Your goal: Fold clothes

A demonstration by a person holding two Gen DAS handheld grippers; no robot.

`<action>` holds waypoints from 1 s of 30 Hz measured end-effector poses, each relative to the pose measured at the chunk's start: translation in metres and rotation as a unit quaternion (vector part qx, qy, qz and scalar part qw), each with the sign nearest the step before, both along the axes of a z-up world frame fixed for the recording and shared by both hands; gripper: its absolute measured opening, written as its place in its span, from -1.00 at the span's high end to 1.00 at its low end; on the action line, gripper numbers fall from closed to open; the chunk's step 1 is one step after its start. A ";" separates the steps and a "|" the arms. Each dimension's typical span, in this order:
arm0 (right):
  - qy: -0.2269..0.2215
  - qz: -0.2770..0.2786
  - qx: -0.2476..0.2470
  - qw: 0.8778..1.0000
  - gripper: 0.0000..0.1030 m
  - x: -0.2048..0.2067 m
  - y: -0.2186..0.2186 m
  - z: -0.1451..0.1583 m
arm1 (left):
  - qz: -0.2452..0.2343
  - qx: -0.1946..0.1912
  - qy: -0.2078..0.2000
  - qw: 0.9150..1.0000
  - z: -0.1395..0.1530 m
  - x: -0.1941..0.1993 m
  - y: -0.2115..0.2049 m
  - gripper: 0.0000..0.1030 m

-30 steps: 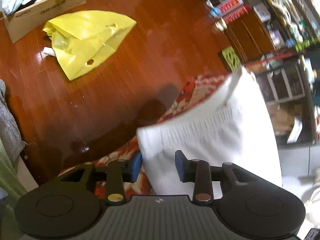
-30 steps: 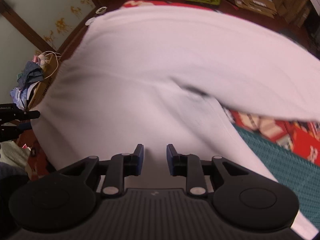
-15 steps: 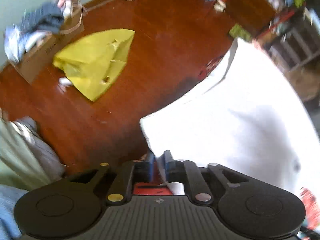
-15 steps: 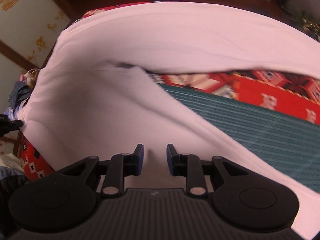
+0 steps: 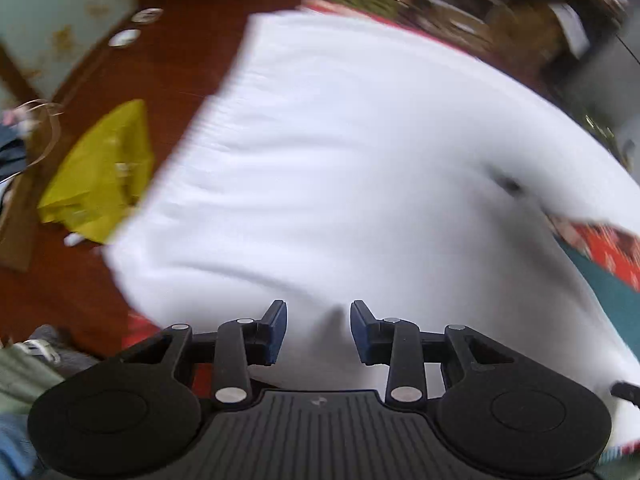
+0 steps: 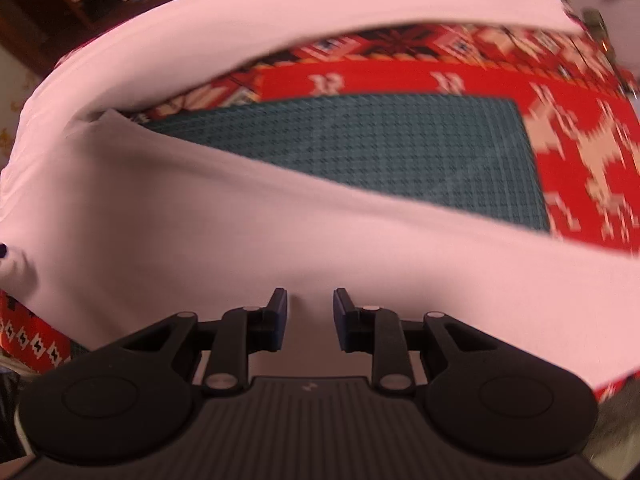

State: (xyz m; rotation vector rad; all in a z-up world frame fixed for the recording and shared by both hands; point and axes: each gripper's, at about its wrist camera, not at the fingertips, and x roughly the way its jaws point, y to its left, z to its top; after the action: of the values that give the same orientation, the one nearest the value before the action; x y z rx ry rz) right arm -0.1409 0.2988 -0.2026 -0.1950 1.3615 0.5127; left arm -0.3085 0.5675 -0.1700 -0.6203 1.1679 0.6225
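Both claws, left (image 5: 318, 330) and right (image 6: 310, 318), stood parted with the white garment (image 5: 360, 152) spread ahead of and under their fingers; whether either pinched it was unclear. Only the right view showed the green mat (image 6: 380, 148) beyond its claw, only the left a yellow bag (image 5: 100, 172) off to its left.

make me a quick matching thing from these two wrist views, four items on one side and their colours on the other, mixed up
Things:
1. garment
2. bag on the floor
3. gridded mat
4. patterned cloth around the mat

Colours:
A. teal
B. red with pale figures
C. white
D. yellow

Pairs: 1-C, 2-D, 3-A, 4-B
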 end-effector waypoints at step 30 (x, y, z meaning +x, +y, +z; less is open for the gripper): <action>0.032 -0.117 0.032 0.992 0.47 -0.026 -0.079 0.000 | 0.184 -0.058 0.080 0.978 -0.038 -0.047 -0.001 0.94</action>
State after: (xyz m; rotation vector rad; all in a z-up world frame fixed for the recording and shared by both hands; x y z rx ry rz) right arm -0.1672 0.2196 -0.2026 0.0343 1.4059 0.3685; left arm -0.3558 0.5669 -0.2075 -0.9107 1.2561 0.9354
